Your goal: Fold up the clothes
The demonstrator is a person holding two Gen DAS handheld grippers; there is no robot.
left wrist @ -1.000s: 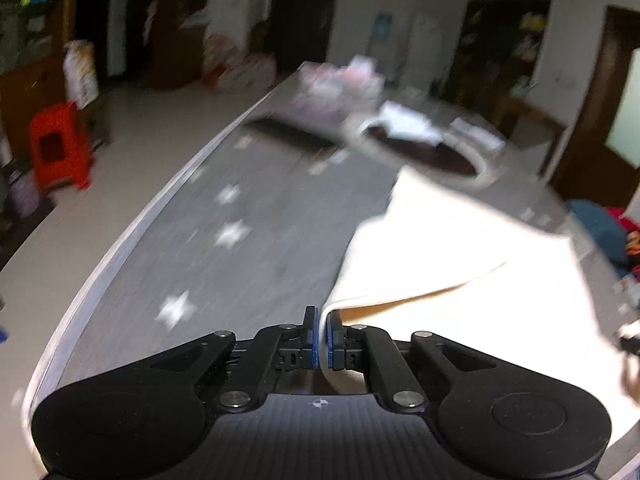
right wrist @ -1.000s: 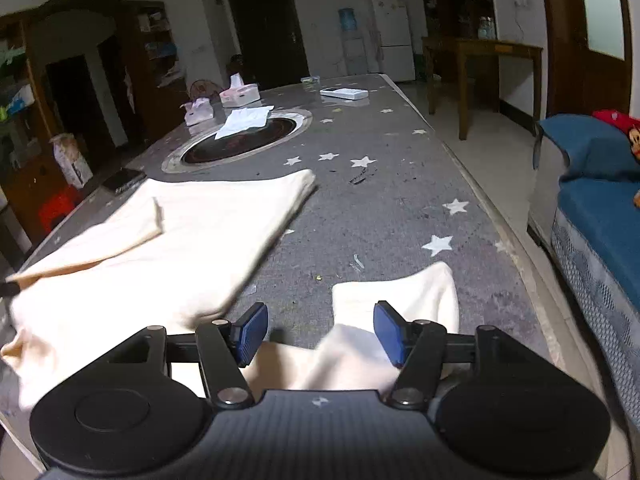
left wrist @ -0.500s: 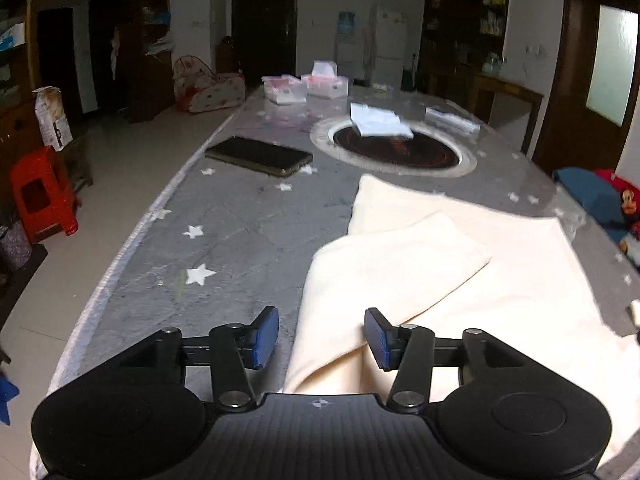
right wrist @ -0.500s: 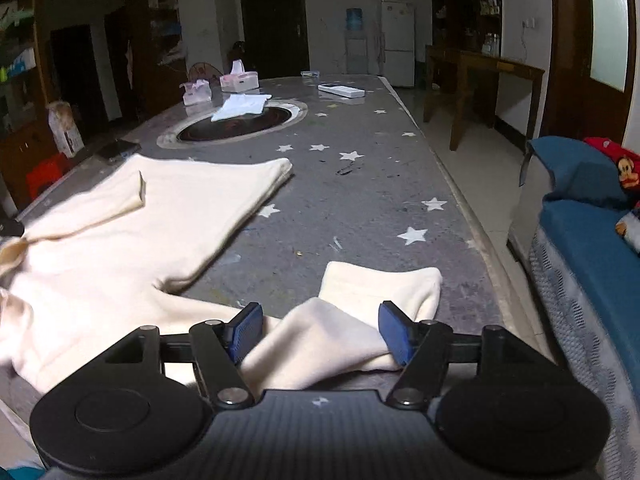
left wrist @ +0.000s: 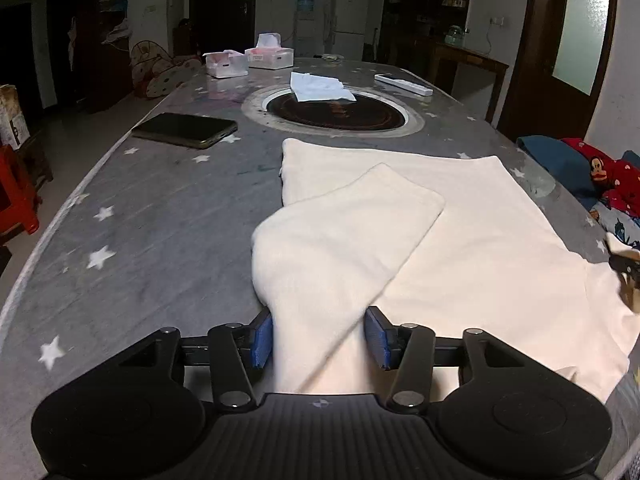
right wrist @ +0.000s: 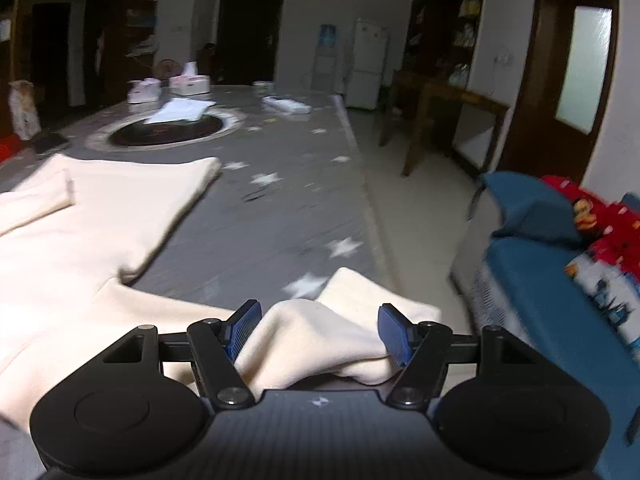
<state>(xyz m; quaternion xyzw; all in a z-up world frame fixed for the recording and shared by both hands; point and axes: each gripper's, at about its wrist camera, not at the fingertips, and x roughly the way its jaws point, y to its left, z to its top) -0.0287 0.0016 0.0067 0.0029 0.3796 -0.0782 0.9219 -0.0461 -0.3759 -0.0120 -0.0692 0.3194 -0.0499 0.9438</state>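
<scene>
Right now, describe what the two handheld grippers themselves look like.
Both look alike. The left gripper and right gripper each have a matte black ribbed body with a small cross mark at its centre, two round black side discs, black linkage arms with silver pivot screws, and blue ribbed pads on the fingers. No cables, hands or sleeves show.

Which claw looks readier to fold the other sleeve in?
Probably the right claw: its open jaws already straddle the unfolded sleeve. The left claw sits open over the sleeve already folded in.
</scene>
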